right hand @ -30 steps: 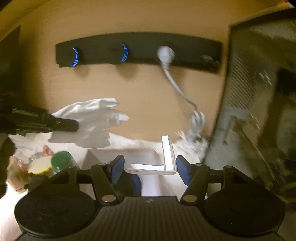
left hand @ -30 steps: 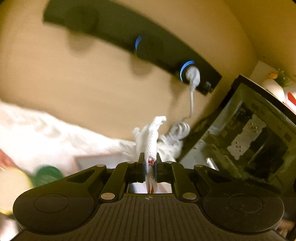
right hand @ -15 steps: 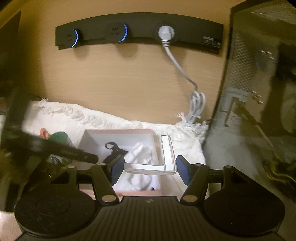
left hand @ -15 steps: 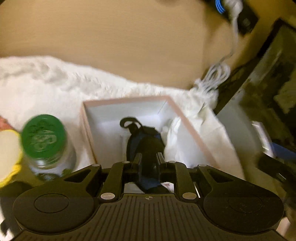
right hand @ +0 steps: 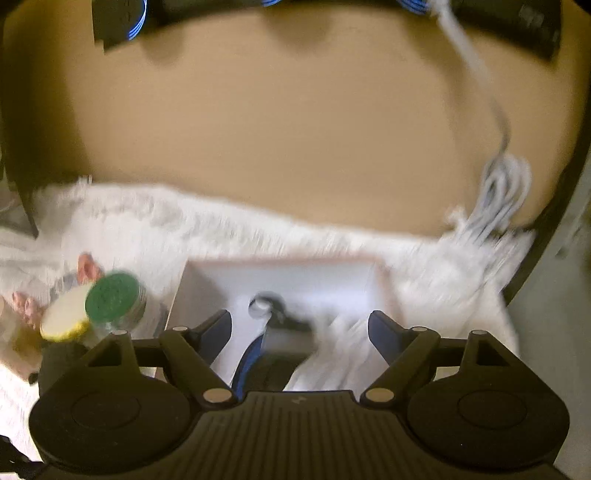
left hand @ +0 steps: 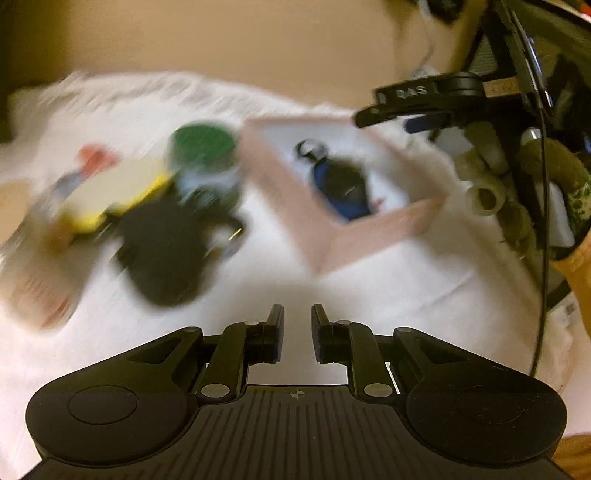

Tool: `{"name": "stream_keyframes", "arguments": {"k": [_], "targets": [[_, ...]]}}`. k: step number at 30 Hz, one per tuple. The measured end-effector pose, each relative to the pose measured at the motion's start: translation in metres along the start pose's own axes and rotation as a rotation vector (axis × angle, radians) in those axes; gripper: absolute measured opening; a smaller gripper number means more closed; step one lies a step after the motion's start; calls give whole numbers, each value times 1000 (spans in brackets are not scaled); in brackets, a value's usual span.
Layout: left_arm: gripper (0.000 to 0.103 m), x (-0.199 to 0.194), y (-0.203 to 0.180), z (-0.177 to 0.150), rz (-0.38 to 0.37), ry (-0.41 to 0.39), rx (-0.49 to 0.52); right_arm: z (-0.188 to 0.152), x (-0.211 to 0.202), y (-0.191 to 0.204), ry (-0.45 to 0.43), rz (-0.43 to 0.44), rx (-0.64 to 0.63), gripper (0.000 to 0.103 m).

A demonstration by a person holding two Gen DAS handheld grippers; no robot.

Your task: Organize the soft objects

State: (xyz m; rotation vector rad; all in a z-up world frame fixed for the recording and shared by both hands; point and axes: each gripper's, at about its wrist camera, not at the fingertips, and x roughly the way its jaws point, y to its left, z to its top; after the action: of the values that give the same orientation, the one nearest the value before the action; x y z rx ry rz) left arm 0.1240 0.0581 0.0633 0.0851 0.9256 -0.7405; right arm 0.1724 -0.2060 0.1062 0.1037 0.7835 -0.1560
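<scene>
A pink-rimmed box (left hand: pixel 373 229) sits on a white fluffy cloth (left hand: pixel 258 291). A blue and black soft item (left hand: pixel 343 184) lies inside it; the right wrist view shows it too (right hand: pixel 266 354), with a white glove (right hand: pixel 332 354) beside it. A black soft object (left hand: pixel 162 251) lies on the cloth left of the box. My left gripper (left hand: pixel 297 325) is open and empty, low over the cloth in front of the box. My right gripper (right hand: pixel 300 328) is open and empty over the box; it shows at the upper right of the left wrist view (left hand: pixel 406 107).
A green-lidded jar (left hand: pixel 203 155) and a yellow-rimmed lid (left hand: pixel 107 195) stand left of the box. A wooden wall (right hand: pixel 288 129) carries a black socket strip (right hand: pixel 122 22) and a white coiled cable (right hand: pixel 506 192). A dark case stands at the right.
My left gripper let go of the white glove into the box, opened, and pulled back toward the near left. My right gripper dipped down over the box.
</scene>
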Motion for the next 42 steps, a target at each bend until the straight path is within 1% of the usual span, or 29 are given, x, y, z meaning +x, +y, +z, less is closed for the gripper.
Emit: {"name": "stream_keyframes", "arguments": {"k": [2,4,5,7,10,12,13,15,18,19,20,22,23,24,25,26,27,28,29,31,32,34,38,40,42], "targets": [[17,-6,16,-12,42,12,-38,-13,8,8,29,7,-7,82],[17,-13,31,-19,66,-1,-89,-25,9,17,44,31,-20,82],[17,-18,37,-20,77,-25,-117,-31,7,22,40,42,-28,82],[17,-29,48,-18,99,-107,-175,-38,-1,33,24,60,-49,82],[17,-39,56,-3,124,-235,-240,-44,-16,51,-9,79,-109,82],[17,-37,56,11,136,-287,-261,-48,-27,60,-30,76,-145,83],[17,-32,55,19,154,-292,-261,-51,-32,63,-33,80,-157,84],[18,-18,51,31,221,-266,-239,-54,-41,66,-31,88,-173,84],[19,5,43,39,328,-174,-170,-63,-51,66,-22,92,-192,84],[19,8,41,38,341,-159,-157,-66,-53,65,-19,90,-196,84],[19,8,40,38,341,-163,-146,-71,-57,64,-18,87,-201,84],[19,9,38,37,327,-142,-141,-79,-63,61,-19,83,-208,84],[20,11,39,39,286,-117,-144,-83,-65,60,-18,81,-211,84],[26,13,39,39,246,-97,-148,-86,-67,60,-17,82,-212,84],[37,14,39,40,231,-87,-151,-89,-69,59,-17,85,-213,84],[41,16,39,42,236,-80,-146,-92,-71,59,-16,87,-214,84],[41,18,39,43,263,-70,-138,-94,-71,59,-15,90,-216,84],[41,20,38,44,301,-60,-130,-96,-73,59,-15,93,-218,84],[44,23,37,45,338,-50,-122,-97,-74,58,-15,95,-220,84],[56,29,40,47,332,-29,-137,-100,-77,57,-16,99,-219,84],[59,33,42,48,326,-17,-157,-101,-77,56,-14,102,-220,84],[70,40,44,49,321,-1,-176,-103,-77,55,-7,103,-223,84],[75,55,51,48,326,0,-211,-107,-79,51,-4,90,-222,84],[75,58,54,47,309,-2,-231,-109,-82,50,-8,83,-229,84],[75,56,56,45,300,-20,-253,-112,-85,50,-14,70,-244,84]]}}
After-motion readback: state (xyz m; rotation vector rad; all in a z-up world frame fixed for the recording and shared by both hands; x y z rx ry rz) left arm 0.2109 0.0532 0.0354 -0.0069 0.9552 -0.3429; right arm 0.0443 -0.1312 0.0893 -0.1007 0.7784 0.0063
